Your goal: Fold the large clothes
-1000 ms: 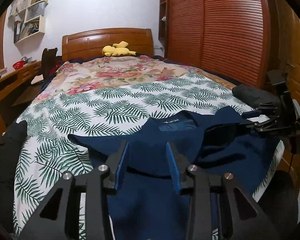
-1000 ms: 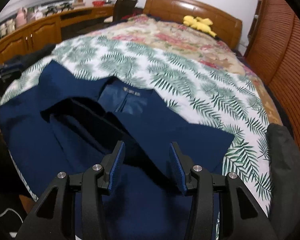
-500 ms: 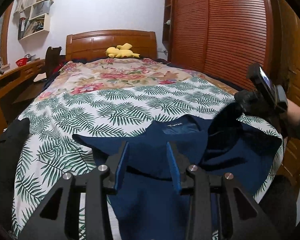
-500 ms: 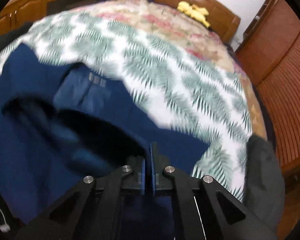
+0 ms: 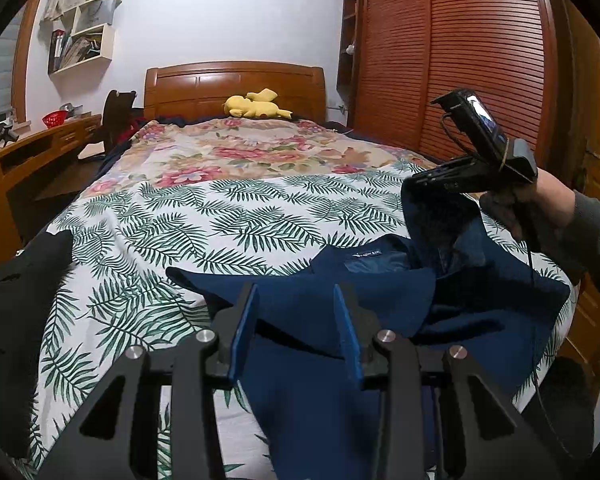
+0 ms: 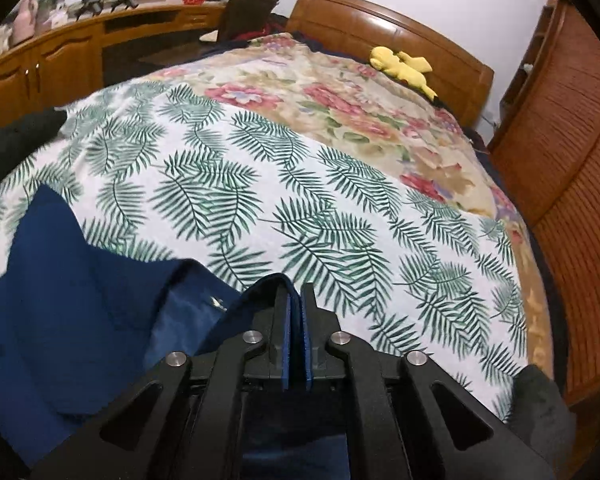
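Observation:
A navy jacket (image 5: 380, 292) lies spread over the near end of the bed, collar label facing up, on the leaf-print sheet (image 5: 220, 220). My left gripper (image 5: 296, 320) hovers low over the jacket's near part, open, its pads apart with cloth lying beneath them. A hand on the right holds my right gripper (image 5: 410, 186) lifted above the bed. In the right wrist view the right gripper (image 6: 296, 300) pinches a folded edge of the navy jacket (image 6: 80, 280) between its blue pads. Its jaws are opening slightly, and the raised flap hangs from them.
A black garment (image 5: 20, 300) lies at the bed's left edge and a dark grey cloth (image 6: 540, 408) at its right corner. A yellow plush toy (image 5: 256, 106) rests by the wooden headboard. Louvred wardrobe doors (image 5: 460, 60) stand close on the right, a wooden desk (image 5: 20, 160) on the left.
The right gripper closed on the jacket's edge and lifted it up off the bed, carrying the flap across. The left gripper stayed nearly where it was, still open.

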